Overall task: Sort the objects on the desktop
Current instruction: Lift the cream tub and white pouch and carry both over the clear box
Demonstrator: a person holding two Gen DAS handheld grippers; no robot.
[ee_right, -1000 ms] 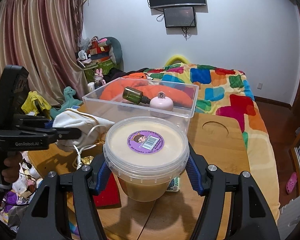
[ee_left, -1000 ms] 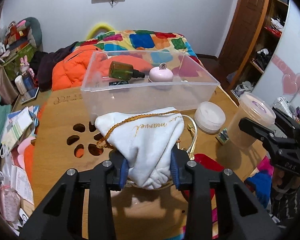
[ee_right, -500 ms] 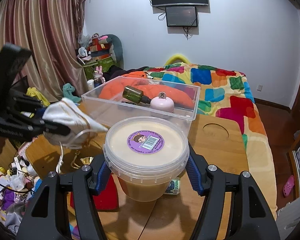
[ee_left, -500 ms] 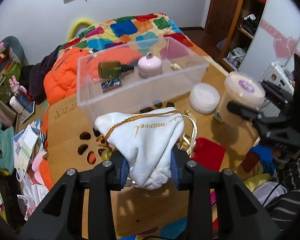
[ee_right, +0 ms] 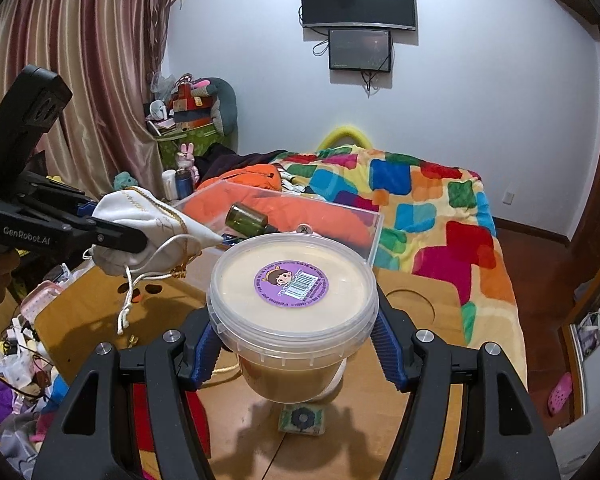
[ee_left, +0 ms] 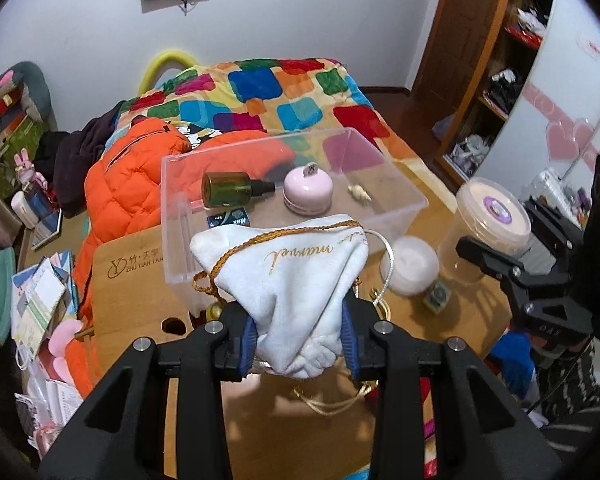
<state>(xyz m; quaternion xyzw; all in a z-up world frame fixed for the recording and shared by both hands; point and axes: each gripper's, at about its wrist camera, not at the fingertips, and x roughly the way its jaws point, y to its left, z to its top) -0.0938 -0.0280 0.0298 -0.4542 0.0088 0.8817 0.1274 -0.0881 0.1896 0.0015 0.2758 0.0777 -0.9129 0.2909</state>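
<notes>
Two grippers are seen, each w/ two black fingers and blue pads. Left gripper (ee_left: 299, 338) is clamped on one white drawstring pouch (ee_left: 296, 276), pads pressed into the cloth; gold script is printed on it, upside down, approx. "marvel", not fully legible, and a gold cord plus a white cord hang from it. The pouch is held above the wooden table (ee_left: 132, 280), just in front of one clear plastic bin (ee_left: 380, 184). "ZHU TIAN TAN" is stamped on the table edge. Four items are counted in the bin: one green bottle (ee_left: 230, 189), one pink round case (ee_left: 308, 192), one small dark packet (ee_left: 229, 218), one small pale piece (ee_left: 359, 193). One white round tub (ee_left: 410, 266) sits on the table to the right. Right gripper (ee_right: 294, 350) is clamped on one lidded plastic jar (ee_right: 292, 300), held off the table; a purple sticker w/ barcode is on its lid, text too small to be read. "GenRobot.AI" is read on the left gripper's side in the right wrist view.
</notes>
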